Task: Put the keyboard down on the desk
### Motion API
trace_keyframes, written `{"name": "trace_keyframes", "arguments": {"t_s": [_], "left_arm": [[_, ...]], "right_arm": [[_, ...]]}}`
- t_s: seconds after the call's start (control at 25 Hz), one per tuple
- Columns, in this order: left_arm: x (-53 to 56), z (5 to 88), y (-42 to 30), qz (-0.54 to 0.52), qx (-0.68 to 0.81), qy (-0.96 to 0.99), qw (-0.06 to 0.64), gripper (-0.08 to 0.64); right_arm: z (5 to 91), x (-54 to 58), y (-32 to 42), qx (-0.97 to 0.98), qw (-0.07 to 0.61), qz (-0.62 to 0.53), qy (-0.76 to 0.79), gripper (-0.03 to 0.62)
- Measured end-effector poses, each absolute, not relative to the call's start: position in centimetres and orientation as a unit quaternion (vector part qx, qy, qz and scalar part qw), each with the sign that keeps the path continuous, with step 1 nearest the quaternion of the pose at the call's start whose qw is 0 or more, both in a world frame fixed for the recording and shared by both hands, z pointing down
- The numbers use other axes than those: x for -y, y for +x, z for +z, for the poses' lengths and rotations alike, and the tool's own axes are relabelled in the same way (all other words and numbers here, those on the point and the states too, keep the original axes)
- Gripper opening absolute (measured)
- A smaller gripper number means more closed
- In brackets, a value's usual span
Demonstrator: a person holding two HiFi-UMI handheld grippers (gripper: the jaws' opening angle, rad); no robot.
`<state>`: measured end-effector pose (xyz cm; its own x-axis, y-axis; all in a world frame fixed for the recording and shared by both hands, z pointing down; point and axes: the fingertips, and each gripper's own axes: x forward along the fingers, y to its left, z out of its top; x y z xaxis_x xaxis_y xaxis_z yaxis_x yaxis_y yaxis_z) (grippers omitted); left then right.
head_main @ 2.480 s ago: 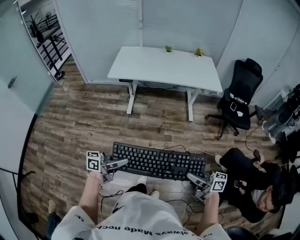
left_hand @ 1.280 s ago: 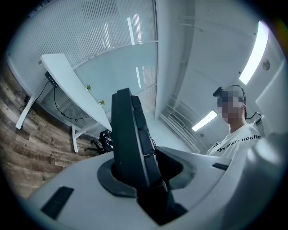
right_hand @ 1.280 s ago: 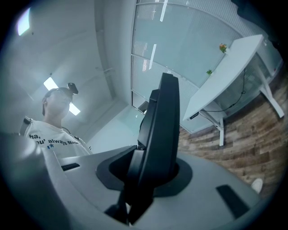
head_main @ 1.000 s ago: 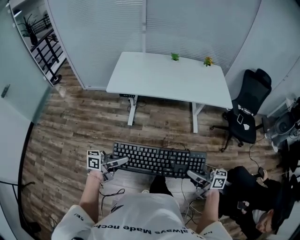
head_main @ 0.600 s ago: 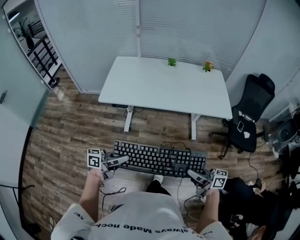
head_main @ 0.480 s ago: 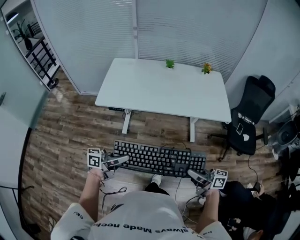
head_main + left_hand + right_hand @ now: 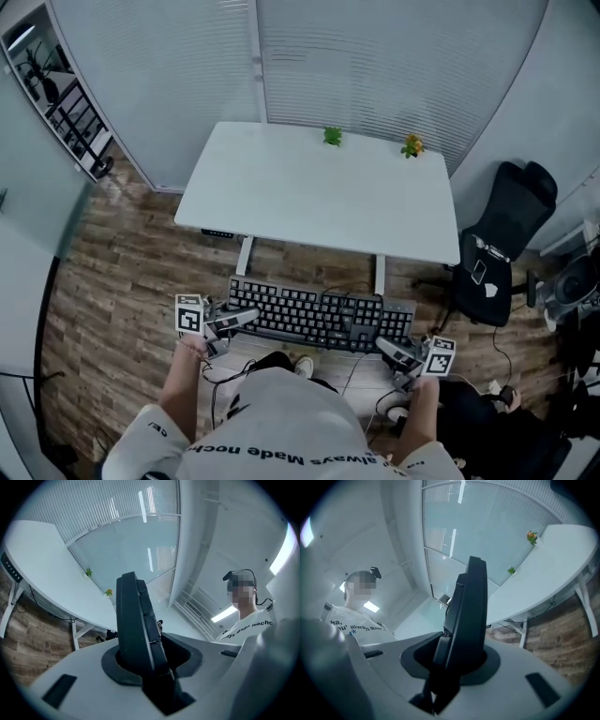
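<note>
Where the wood-plank floor (image 7: 122, 244) meets ribbed pale walls (image 7: 375, 56), a smooth white rectangular desk (image 7: 319, 197) stands, larger and closer in the head view than a second ago. A black swivel chair (image 7: 502, 244) sits beside it. The flat black keyboard (image 7: 319, 314) hangs level over the floor, just short of the desk's front edge. The left gripper (image 7: 236, 321) is clamped on its left end and the right gripper (image 7: 390, 350) on its right.

Matt plastic keyboard (image 7: 319, 317), smooth desk (image 7: 309, 187)
</note>
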<state>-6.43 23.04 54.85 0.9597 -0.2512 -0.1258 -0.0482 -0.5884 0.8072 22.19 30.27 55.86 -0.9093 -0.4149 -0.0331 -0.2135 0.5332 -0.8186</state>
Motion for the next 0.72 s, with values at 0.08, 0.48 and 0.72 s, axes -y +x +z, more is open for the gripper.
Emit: {"name": "trace_keyframes", "arguments": {"t_s": [0.08,0.48,0.72], "left_arm": [[-22.1,55.1,-6.3,-0.113,0.088,0.883,0.448,0.144],[-14.9,56.3,-5.5,-0.113,0.092,0.879,0.453,0.144],[-7.7,56.3,-5.7,-0.118,0.088,0.877,0.458,0.144]], "right_arm": [[56.2,-29.2,22.4,-0.867,0.112,-0.452,-0.179,0.117],[57.0,-21.8,23.1,-0.865,0.113,-0.457,-0.174,0.117],[56.9,-14.8,22.7,-0.863,0.108,-0.460,-0.180,0.117]]}}
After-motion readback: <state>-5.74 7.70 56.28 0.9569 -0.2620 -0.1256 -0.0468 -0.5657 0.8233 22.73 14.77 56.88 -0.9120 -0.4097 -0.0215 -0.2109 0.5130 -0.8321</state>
